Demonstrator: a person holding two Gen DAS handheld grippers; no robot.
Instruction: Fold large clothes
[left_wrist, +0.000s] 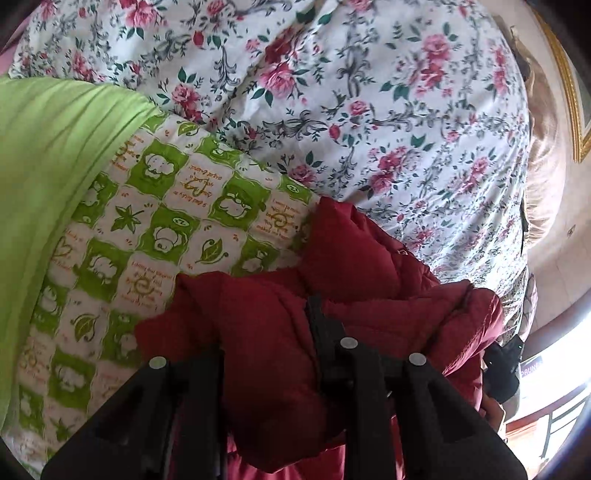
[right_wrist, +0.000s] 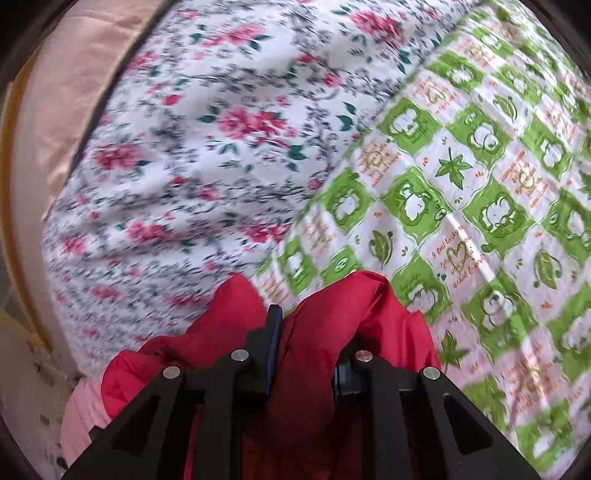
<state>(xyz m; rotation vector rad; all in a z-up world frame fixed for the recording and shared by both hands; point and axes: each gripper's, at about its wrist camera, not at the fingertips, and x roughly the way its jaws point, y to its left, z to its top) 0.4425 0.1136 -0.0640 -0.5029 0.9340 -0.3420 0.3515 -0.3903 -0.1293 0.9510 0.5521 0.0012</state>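
A dark red padded jacket (left_wrist: 362, 273) is bunched up in front of me over a bed. My left gripper (left_wrist: 273, 332) is shut on a thick fold of the jacket, which fills the space between its black fingers (left_wrist: 321, 325). In the right wrist view, the same red jacket (right_wrist: 325, 332) is clamped in my right gripper (right_wrist: 306, 332), with padding bulging past the left finger (right_wrist: 275, 332). The right finger is hidden by fabric. Both grippers hold the jacket above the bedding. The right gripper's black body (left_wrist: 502, 369) shows at the right edge of the left wrist view.
Under the jacket lies a green-and-white checked quilt (left_wrist: 147, 240) with cartoon prints, also in the right wrist view (right_wrist: 480, 206). A white floral sheet (left_wrist: 369, 110) covers the bed beyond it (right_wrist: 184, 147). A plain green cloth (left_wrist: 48, 166) lies at the left. A beige pillow (left_wrist: 543, 147) lies at the right.
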